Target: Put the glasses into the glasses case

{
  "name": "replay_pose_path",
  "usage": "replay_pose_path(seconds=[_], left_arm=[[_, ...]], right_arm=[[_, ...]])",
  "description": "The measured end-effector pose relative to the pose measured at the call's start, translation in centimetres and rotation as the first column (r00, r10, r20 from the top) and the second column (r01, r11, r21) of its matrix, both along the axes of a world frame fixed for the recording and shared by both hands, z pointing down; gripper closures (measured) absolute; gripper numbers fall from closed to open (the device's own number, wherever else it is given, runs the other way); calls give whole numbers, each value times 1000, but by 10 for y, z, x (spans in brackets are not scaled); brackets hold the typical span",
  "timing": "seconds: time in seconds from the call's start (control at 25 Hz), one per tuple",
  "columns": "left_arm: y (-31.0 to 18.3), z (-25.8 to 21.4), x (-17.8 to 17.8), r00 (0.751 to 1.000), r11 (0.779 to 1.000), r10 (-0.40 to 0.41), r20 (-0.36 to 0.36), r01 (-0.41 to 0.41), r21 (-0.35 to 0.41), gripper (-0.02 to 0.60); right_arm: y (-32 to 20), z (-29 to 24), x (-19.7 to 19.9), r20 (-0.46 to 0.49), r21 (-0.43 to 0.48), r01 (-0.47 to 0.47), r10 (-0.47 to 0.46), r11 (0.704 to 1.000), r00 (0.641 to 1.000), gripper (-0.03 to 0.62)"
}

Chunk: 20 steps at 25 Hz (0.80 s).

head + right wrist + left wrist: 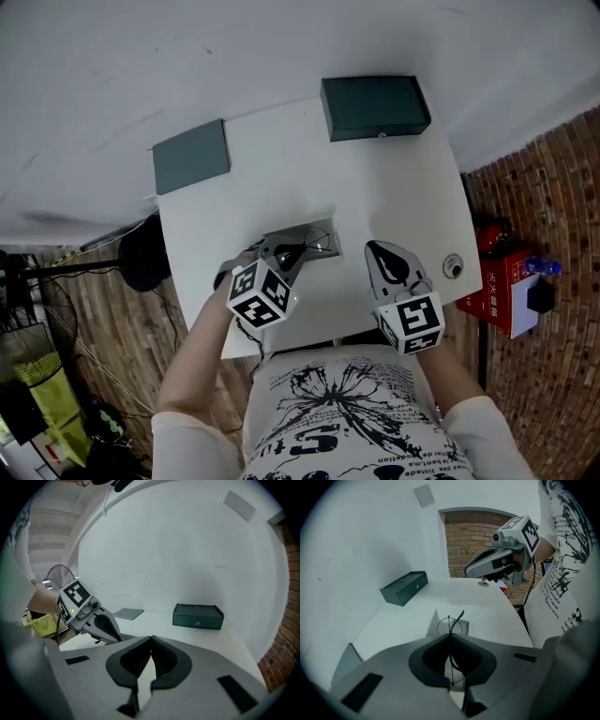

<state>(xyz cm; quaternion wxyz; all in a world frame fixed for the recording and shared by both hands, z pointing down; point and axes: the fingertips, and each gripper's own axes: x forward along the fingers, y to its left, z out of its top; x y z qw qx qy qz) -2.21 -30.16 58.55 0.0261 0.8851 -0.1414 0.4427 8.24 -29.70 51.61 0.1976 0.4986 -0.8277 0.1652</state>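
Thin black wire-framed glasses (450, 626) are pinched in my left gripper (450, 638), which is shut on the frame; one round lens ring sticks out past the jaw tips. In the head view that gripper (296, 251) hovers over a small grey sheet (322, 234) at the table's near middle. The dark green glasses case (375, 107) stands closed at the far side, also seen in the left gripper view (404, 588) and the right gripper view (198, 616). My right gripper (377, 249) is shut and empty, to the right of the glasses (305, 250).
A flat grey lid (192, 156) lies at the table's far left corner. A small round fitting (453, 266) sits near the right edge. A red box (506, 283) stands on the floor to the right, and a fan (60, 576) stands to the left.
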Motion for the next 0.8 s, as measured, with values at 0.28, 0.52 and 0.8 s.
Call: replay_pose_path(seconds=[0.28,0.52,0.8], left_arm=[[-2,22,2,989,993,121,88,-120,-16,560],[0,38,3,984,986,155,90,-149,-73,560],[-2,46,9,983,985,160,87,-153,-82,560]], right_arm=[[5,15,0,-8,-37,-25,25,999,1000,579],[2,20,5,-18,-50,-50,49,997,999,579],[2,28,3,-18,-67,-54,52,996,998,579]])
